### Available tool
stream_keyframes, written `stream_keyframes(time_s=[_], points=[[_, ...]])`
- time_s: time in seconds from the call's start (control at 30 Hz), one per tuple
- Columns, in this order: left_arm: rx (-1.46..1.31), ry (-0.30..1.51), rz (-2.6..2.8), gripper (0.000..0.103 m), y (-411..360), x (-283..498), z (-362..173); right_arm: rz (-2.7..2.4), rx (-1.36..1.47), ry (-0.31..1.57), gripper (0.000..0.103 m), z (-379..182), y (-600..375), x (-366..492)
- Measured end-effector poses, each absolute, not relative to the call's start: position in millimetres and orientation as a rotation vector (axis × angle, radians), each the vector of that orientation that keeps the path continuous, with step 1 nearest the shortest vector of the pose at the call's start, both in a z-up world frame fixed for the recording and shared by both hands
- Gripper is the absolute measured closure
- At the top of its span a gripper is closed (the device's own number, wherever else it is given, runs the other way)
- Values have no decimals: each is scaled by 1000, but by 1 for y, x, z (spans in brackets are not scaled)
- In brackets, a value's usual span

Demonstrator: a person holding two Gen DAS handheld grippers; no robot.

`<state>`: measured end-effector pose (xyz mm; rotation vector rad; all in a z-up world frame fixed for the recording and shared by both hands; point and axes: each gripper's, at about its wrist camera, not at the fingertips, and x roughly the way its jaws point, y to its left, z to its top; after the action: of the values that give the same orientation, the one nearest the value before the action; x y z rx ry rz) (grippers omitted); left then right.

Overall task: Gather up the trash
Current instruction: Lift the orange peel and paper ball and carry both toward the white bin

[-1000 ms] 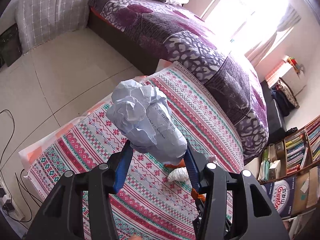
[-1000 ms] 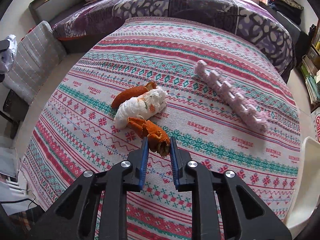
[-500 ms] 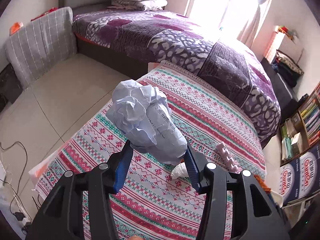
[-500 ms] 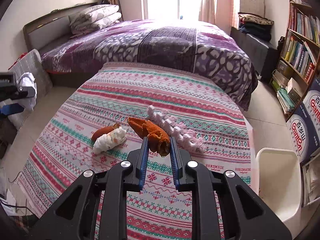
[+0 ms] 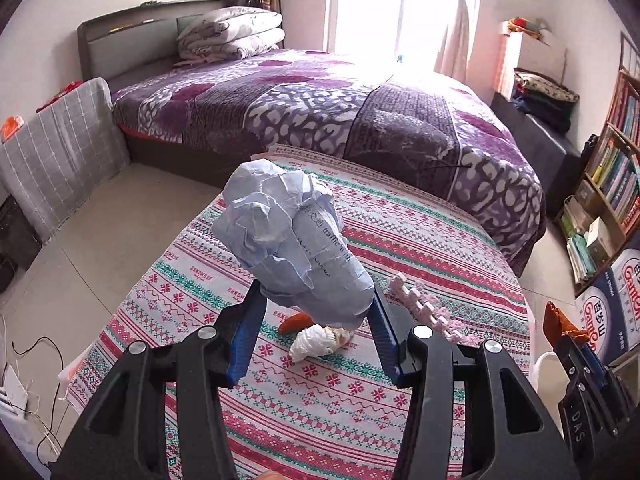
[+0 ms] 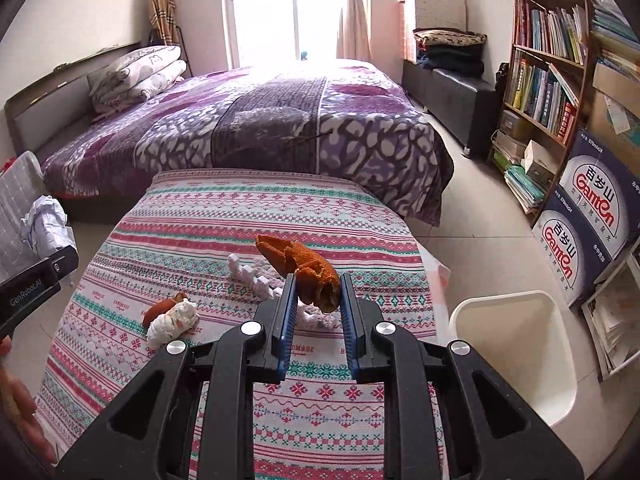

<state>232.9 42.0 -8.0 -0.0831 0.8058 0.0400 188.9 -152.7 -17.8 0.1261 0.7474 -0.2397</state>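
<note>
- The left tongs (image 5: pixel 316 312) are clamped on a crumpled paper ball (image 5: pixel 292 244), held above the table's striped cloth (image 5: pixel 400 240).
- On the cloth lie a white tissue wad (image 6: pixel 172 320) touching a bit of orange peel (image 6: pixel 158 309), with a pink foam strip (image 5: pixel 424 312) beside them.
- The right tongs (image 6: pixel 318 300) grip an orange peel (image 6: pixel 304 268) above the table.
- A white bin (image 6: pixel 516 352) stands on the floor, right of the table.

The white bin (image 6: pixel 516 356) at the near right stands open-topped with bare floor (image 6: pixel 472 240) around it, hemmed on its right by stacked cartons (image 6: pixel 588 216), while the patterned table (image 6: pixel 248 216) blocks its left side.
</note>
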Motion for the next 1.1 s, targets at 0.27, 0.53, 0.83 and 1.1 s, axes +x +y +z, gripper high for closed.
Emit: stream_keyframes(time_s=[0.27,0.53,0.83,1.1], points=[[-32,790,-22,53,0,227,-5,-303,154,743,83,-10,-183,179],[19,774,-73,53,-40,221,-6,-373,166,743,83,-12,-208,171],[56,776,-133,53,-79,213,-10,-455,206,753,83,-10,-243,158],[86,788,-188,53,-113,204,-16,-554,277,780,82,-12,-286,146]])
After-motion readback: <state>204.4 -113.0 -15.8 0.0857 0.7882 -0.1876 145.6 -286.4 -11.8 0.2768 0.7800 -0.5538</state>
